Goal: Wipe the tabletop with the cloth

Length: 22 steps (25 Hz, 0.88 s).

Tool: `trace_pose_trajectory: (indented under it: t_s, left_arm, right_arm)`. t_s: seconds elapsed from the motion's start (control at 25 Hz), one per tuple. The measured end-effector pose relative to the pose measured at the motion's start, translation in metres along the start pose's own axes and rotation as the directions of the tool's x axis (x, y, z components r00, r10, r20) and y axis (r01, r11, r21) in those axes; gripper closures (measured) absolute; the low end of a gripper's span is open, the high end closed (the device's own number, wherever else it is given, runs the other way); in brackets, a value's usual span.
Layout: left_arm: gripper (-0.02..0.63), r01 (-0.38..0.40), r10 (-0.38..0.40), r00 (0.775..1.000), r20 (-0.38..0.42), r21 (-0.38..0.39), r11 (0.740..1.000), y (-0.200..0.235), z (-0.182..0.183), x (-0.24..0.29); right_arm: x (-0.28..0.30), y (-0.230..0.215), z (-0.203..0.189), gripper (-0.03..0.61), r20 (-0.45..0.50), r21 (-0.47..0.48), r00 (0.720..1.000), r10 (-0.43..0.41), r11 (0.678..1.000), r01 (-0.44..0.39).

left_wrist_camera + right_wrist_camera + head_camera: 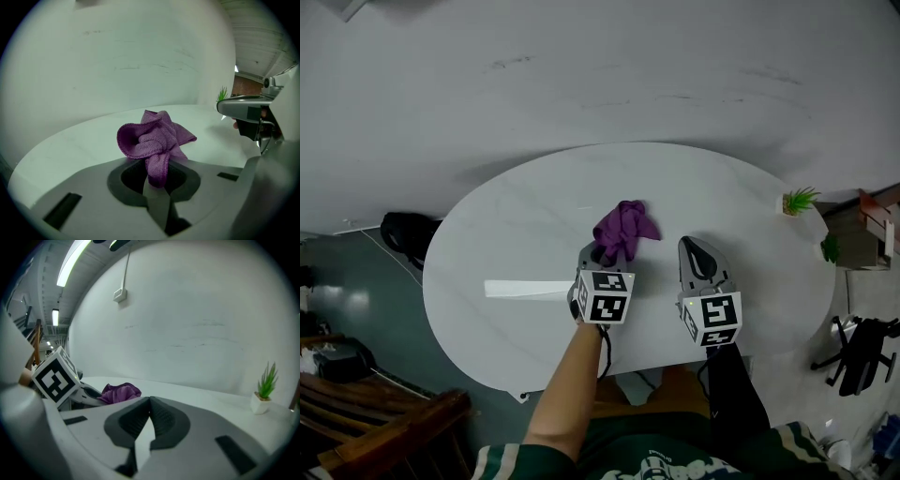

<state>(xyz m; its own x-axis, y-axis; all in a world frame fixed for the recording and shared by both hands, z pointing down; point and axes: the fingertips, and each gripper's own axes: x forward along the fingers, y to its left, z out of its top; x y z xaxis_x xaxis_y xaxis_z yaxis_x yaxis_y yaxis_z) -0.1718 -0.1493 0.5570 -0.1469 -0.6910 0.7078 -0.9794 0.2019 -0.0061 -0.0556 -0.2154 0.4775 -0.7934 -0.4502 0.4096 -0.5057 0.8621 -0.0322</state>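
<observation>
1. Two handheld grippers are in view, one per hand, both over the near half of the table and side by side. Each carries one marker cube.
2. One left gripper (598, 255): its jaws are pinched together on a fold of the purple cloth (625, 228). In the left gripper view the fold runs down into the cleft of the left gripper (157, 185), and the rest of the purple cloth (154, 138) stands bunched above and beyond the tips.
3. One right gripper (696, 251): in the right gripper view its jaws meet at the tips with nothing between them (149, 420). It sits just right of the cloth, not touching it.
4. One cloth only, crumpled into a knot-like bundle, near the middle of the table. Whether its underside touches the surface cannot be determined.
5. One white oval table (516, 216), set against a plain white wall.
6. One small potted plant (797, 200) stands at the table's far right edge, well apart from both grippers; it also appears in the right gripper view (265, 390).
7. One pale rectangular strip (530, 289) shows on the tabletop left of the left gripper; its nature cannot be determined.
8. One black bag (408, 232) lies on the floor left of the table.
</observation>
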Motion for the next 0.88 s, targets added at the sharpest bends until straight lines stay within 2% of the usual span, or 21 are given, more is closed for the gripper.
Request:
trace_pose_trajectory:
  t_s: [0.48, 0.88]
  left_arm:
    - [0.557, -0.117, 0.116, 0.993, -0.012, -0.087, 0.989, 0.17, -0.069, -0.063]
    - [0.557, -0.247, 0.243, 0.969, -0.045, -0.172, 0.953, 0.299, -0.14, -0.132]
  right_arm:
    - [0.076, 0.168, 0.022, 0.574, -0.014, -0.063, 0.991, 0.136, 0.989, -0.137]
    - [0.121, 0.303, 0.031, 0.574, -0.027, -0.111, 0.963, 0.269, 0.956, -0.27]
